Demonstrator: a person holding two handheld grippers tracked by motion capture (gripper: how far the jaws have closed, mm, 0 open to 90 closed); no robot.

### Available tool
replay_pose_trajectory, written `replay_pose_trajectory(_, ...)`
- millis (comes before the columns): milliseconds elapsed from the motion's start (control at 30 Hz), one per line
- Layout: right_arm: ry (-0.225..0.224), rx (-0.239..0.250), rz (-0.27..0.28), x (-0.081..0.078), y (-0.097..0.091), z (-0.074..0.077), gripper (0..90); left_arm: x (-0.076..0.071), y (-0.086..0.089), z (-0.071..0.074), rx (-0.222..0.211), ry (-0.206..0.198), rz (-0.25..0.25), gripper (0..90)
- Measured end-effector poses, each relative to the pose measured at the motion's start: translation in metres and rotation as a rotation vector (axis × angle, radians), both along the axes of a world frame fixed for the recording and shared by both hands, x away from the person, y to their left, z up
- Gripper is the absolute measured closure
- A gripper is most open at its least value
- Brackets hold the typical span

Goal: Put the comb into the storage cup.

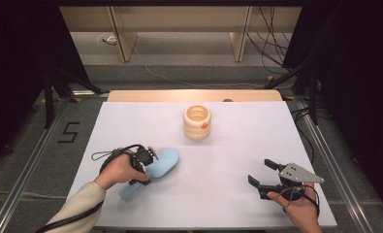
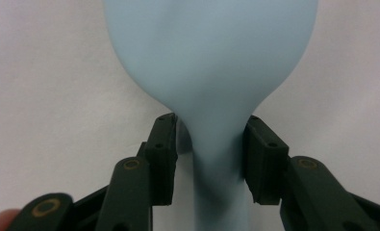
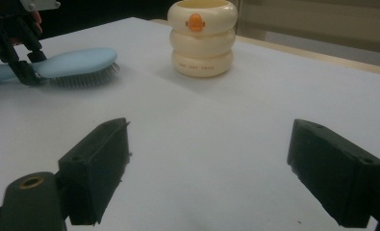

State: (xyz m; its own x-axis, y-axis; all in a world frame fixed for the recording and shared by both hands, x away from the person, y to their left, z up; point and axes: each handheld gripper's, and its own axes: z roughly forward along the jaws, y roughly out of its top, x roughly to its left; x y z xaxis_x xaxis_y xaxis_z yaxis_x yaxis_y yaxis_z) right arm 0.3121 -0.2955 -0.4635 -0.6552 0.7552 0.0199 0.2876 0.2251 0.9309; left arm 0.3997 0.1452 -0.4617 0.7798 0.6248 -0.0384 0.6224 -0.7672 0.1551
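Left fingers point(image 2: 210, 159) pinching blue hairbrush point(image 2: 211, 72) neck, right fingers point(image 3: 221, 168) spread; cup point(image 3: 203, 37) lettering unreadable.

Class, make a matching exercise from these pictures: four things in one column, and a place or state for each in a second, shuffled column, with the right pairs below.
Things
1. hairbrush
2. cup
3. left gripper
4. right gripper

Places or states
A. jaws wide apart over bare table, nothing between them
B. cream, ringed, with an orange duck mark, standing upright
C. pale blue, lying bristles down
D. jaws on either side of the brush's neck

Pairs: 1-C, 2-B, 3-D, 4-A
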Motion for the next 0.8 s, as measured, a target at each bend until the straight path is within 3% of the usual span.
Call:
replay_pose_trajectory(400, 0.002, -0.003, 0.001, 0.0001, 0.0000, -0.0001, 15.7, 0.0012, -0.0038, 0.0001, 0.010, 0.015, 0.001, 65.8)
replay_pose_trajectory(800, 0.005, -0.011, 0.004, 0.0004, -0.0001, -0.0008, 15.7, 0.0057, -0.0068, 0.0007, 0.031, 0.040, -0.002, 64.2)
